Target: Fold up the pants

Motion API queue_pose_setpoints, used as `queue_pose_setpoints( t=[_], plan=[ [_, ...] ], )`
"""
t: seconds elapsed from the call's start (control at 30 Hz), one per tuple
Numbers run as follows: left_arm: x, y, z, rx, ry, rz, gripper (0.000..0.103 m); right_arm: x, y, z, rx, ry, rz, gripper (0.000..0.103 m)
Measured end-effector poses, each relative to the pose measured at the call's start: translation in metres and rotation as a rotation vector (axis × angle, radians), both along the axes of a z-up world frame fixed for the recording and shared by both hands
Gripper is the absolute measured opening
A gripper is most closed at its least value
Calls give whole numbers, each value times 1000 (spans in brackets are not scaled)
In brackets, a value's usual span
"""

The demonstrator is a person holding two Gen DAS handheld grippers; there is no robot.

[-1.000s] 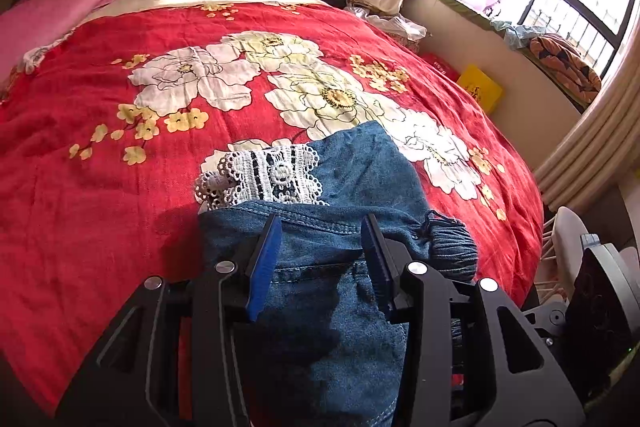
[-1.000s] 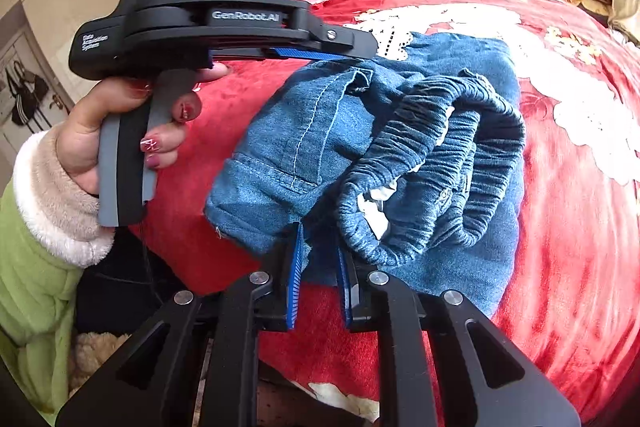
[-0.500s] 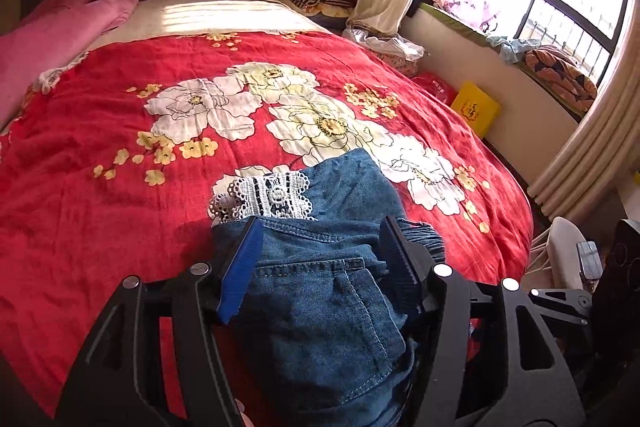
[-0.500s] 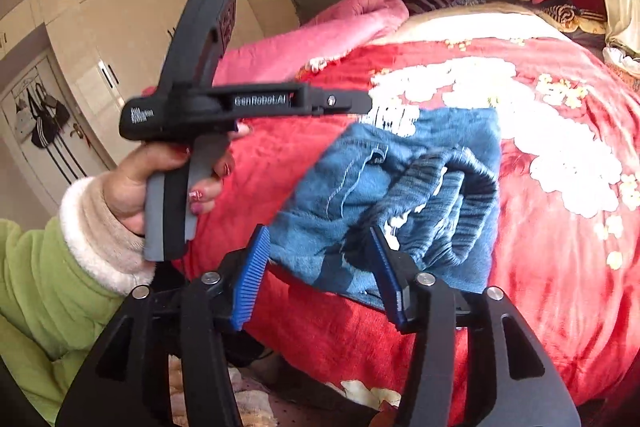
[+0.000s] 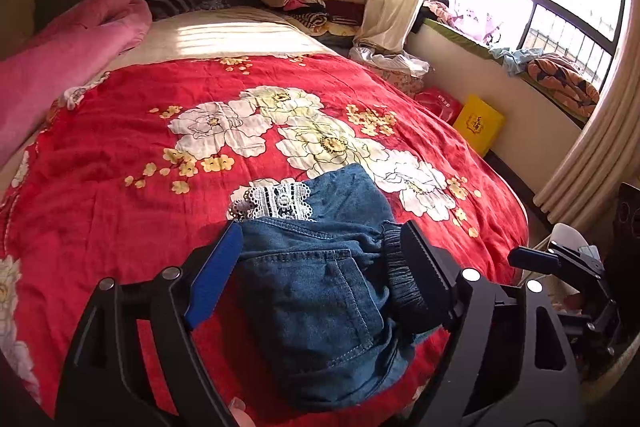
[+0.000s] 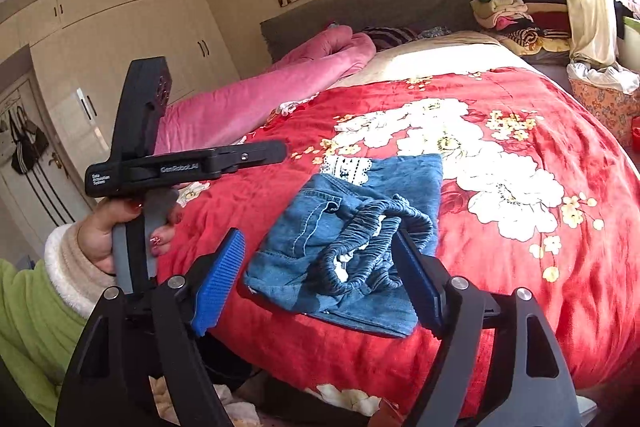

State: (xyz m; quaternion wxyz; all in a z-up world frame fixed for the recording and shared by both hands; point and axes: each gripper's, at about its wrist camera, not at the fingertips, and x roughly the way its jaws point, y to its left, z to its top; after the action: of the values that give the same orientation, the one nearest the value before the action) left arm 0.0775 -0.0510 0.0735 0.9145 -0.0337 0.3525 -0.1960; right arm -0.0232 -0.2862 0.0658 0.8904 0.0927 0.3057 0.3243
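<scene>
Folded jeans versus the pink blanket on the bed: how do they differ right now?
The jeans are blue denim, a small folded bundle near the bed's foot edge; the pink blanket is plush, long and loosely heaped toward the headboard. The jeans show an elastic waistband and lace trim; the blanket is plain. Both rest on the bed, touched by neither gripper.

The pants (image 6: 352,239) are blue denim with a darker ribbed waistband (image 6: 372,231) and a white lace trim patterned in black (image 5: 276,201). The bedspread (image 5: 120,155) is red with white and yellow flowers. A pink quilt (image 6: 256,95) lies beside it; the sleeve (image 6: 28,327) is green with a cream cuff
</scene>
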Motion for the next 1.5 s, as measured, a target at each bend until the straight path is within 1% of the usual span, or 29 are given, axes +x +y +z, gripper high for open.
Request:
queue_pose_setpoints(
  t=[0.1,0.3,0.4,0.63,0.8,1.13,1.5],
  plan=[
    [-7,1,2,2,-5,4,78,-1,-5,0,-3,1,-28,80],
    [-21,1,2,21,-16,28,84,-3,-12,2,-6,0,-65,85],
    [-29,2,-1,27,-25,40,89,-4,-13,0,-27,-3,-78,88],
    [-39,3,-15,22,1,55,91,-2,-13,-7,-62,3,-99,92],
    [-40,4,-25,25,28,67,93,5,-17,-16,-72,42,-124,93],
    [-31,11,-49,43,68,97,93,28,-23,-44,-88,149,-171,94],
    [-19,16,-76,28,128,110,93,46,-21,-65,-101,214,-193,94]
  ],
)
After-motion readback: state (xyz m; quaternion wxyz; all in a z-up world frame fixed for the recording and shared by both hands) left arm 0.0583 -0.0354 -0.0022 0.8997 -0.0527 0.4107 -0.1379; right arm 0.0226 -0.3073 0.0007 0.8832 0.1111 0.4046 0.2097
